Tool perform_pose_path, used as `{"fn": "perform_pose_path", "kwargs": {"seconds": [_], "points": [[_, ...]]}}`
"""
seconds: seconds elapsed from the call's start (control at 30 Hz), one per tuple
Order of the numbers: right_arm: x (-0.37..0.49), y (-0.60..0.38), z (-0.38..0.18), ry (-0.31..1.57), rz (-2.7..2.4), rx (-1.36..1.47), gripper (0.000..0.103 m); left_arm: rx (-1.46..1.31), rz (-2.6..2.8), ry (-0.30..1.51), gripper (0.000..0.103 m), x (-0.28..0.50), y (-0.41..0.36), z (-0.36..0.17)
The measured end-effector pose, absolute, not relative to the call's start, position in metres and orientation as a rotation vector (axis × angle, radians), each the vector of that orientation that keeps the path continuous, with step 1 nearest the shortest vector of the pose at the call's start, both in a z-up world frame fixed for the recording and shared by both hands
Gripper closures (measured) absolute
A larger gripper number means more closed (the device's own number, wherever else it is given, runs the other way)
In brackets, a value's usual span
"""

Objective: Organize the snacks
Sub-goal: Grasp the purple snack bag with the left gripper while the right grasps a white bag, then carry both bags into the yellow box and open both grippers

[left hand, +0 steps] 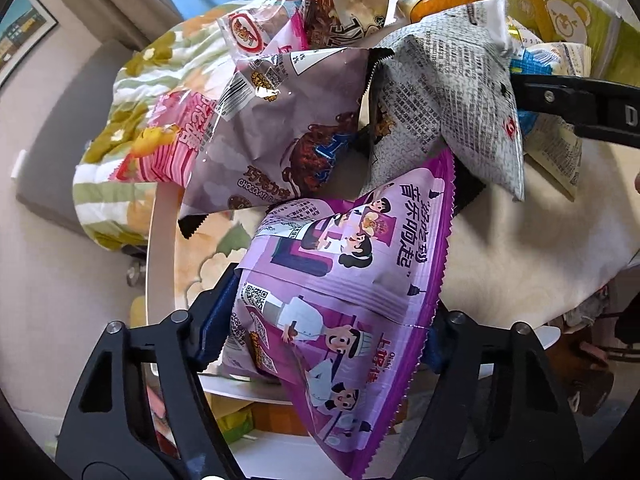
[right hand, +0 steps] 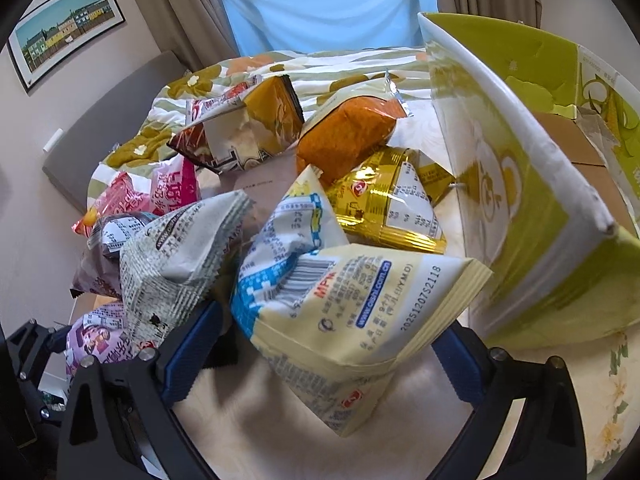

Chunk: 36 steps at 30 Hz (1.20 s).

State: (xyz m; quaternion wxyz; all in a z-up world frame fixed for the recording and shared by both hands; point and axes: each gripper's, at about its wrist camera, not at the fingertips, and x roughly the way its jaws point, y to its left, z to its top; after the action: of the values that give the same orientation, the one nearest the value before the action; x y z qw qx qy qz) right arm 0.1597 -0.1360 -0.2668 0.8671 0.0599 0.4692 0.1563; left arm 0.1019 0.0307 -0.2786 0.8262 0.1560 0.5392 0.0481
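My left gripper (left hand: 324,320) is shut on a purple snack bag (left hand: 348,288) and holds it above the white table edge (left hand: 160,248). My right gripper (right hand: 324,344) has its blue pads on either side of a pale yellow and blue snack bag (right hand: 344,304); the bag looks held between them. Behind lie a grey printed bag (left hand: 448,108) (right hand: 176,256), a mauve chocolate bag (left hand: 280,132), a pink bag (right hand: 160,192), a gold bag (right hand: 392,208) and an orange bag (right hand: 348,136). The right gripper's black finger (left hand: 576,104) shows at the right of the left wrist view.
A green and white cardboard box (right hand: 532,208) with a bear print stands open at the right, close to the right gripper. A flowered quilt (right hand: 224,84) lies behind the pile. A picture (right hand: 64,44) hangs on the left wall. A blue curtain (right hand: 328,4) is at the back.
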Motion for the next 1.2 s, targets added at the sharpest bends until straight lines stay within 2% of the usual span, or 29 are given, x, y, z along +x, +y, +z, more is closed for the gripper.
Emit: {"fn": "perform_pose_path", "kwargs": {"seconds": [0.07,0.13,0.27,0.33,0.6,0.97,1.2], "points": [[0.163,-0.137,-0.268,0.980,0.333,0.139,0.010,0.311,0.095,1.148,0.033,0.102,0.035,-0.278],[0.164,-0.137,-0.269,0.984,0.339,0.152,0.019,0.293,0.093,1.150,0.034,0.097,0.037,-0.276],[0.160,-0.140,-0.269,0.993,0.336,0.170,0.028,0.252,0.092,1.153,0.036,0.097,0.048,-0.272],[0.154,-0.142,-0.266,0.994,0.338,0.181,0.036,0.239,0.091,1.149,0.036,0.095,0.049,-0.268],[0.135,-0.144,-0.241,0.956,0.309,0.149,0.039,0.200,0.075,1.108,0.037,0.085,0.053,-0.244],[0.124,-0.146,-0.181,0.901,0.266,0.121,0.039,0.135,0.009,1.007,0.037,0.077,0.039,-0.178],[0.133,-0.166,-0.136,0.844,0.194,0.147,0.039,0.128,-0.094,0.906,0.037,0.107,0.017,-0.135]]}}
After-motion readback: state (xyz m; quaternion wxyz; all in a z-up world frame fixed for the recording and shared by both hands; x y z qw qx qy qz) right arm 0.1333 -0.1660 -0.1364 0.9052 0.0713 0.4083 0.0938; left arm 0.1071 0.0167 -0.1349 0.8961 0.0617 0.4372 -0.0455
